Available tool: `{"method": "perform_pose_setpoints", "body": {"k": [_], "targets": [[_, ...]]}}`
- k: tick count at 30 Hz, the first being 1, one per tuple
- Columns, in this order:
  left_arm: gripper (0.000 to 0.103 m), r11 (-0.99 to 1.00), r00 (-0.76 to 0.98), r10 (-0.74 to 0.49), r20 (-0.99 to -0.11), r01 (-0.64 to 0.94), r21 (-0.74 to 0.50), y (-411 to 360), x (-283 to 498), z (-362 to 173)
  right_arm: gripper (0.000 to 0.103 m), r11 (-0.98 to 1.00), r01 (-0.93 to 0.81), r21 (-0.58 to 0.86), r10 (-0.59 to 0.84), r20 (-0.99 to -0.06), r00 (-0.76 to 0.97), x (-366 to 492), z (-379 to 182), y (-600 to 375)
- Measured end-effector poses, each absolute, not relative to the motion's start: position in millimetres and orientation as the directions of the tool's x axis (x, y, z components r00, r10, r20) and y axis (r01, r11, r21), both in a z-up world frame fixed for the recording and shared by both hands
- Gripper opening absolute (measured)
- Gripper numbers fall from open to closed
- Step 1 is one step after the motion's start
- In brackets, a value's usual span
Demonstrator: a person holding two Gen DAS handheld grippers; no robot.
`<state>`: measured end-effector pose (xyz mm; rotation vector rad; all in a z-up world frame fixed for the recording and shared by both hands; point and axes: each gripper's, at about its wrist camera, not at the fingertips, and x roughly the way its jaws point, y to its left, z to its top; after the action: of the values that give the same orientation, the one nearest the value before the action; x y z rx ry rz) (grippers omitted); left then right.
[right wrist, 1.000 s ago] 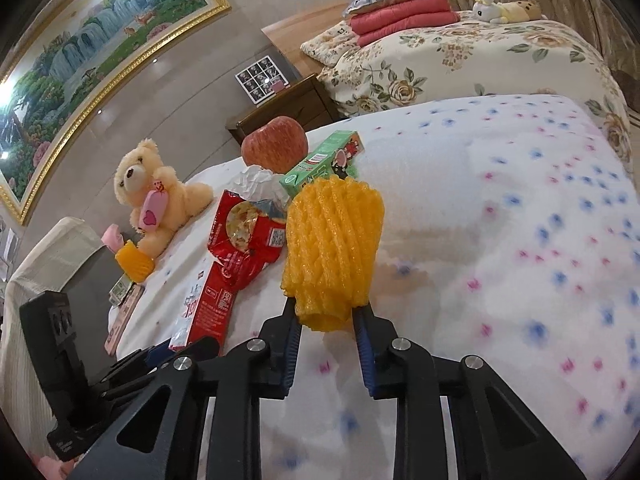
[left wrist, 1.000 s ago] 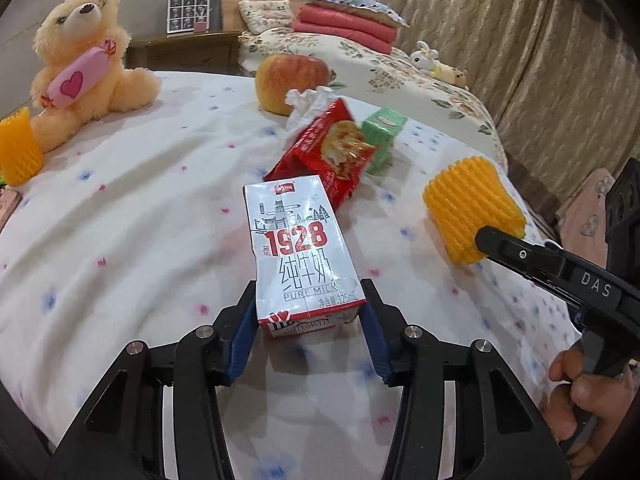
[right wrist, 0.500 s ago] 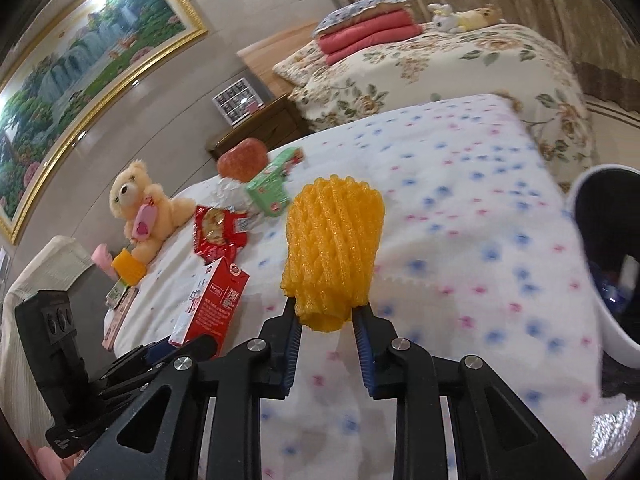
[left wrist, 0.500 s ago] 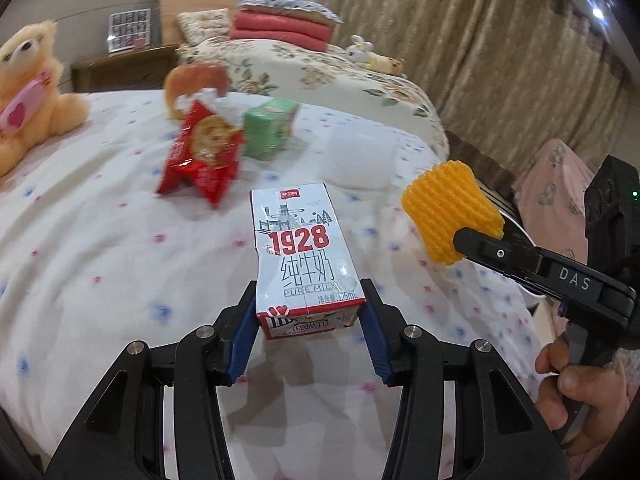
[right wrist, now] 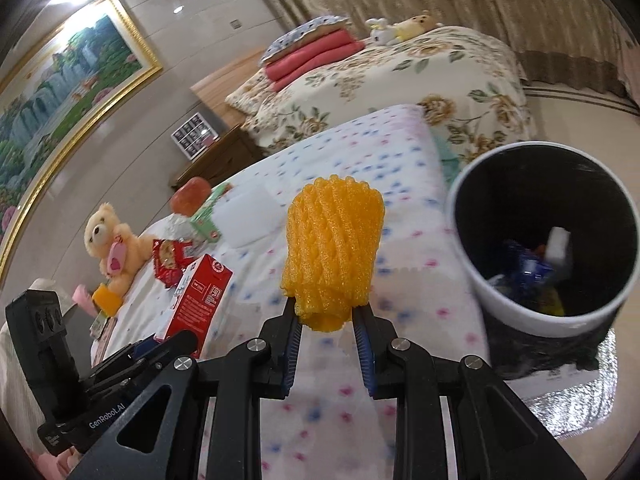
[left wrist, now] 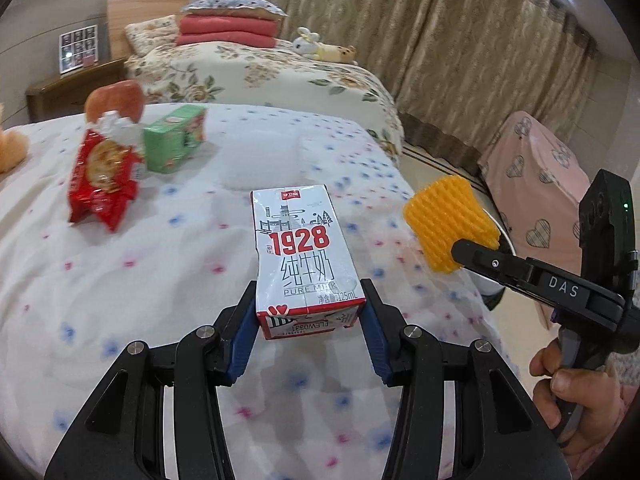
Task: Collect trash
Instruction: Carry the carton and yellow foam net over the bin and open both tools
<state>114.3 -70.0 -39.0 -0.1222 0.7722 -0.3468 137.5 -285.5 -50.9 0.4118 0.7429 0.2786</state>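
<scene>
Left tongs (left wrist: 308, 326) clamped on milk carton (left wrist: 304, 256), right tongs (right wrist: 326, 330) on foam net (right wrist: 332, 248). We'd get each fully over the bin (right wrist: 472, 272) rim b4 releasing, one at a time.

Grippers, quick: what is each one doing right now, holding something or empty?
Left gripper: closed on the milk carton.
Right gripper: closed on the orange foam fruit net.

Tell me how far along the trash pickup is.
Done: the bin already holds some trash. In hand: left gripper holds the milk carton, right gripper the orange foam net. Left on the bed: red snack bag, green carton.
</scene>
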Motion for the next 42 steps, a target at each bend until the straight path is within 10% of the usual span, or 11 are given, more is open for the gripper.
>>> {"method": "perform_pose_setpoints", "body": {"k": [42], "targets": [[0.047, 0.834, 0.565, -0.483, -0.669, 0.529, -0.155, -217, 136, -24, 0.026, 0.882, 0.141, 0.449, 0.188, -0.611, 0.769, 119, -58, -414]]}}
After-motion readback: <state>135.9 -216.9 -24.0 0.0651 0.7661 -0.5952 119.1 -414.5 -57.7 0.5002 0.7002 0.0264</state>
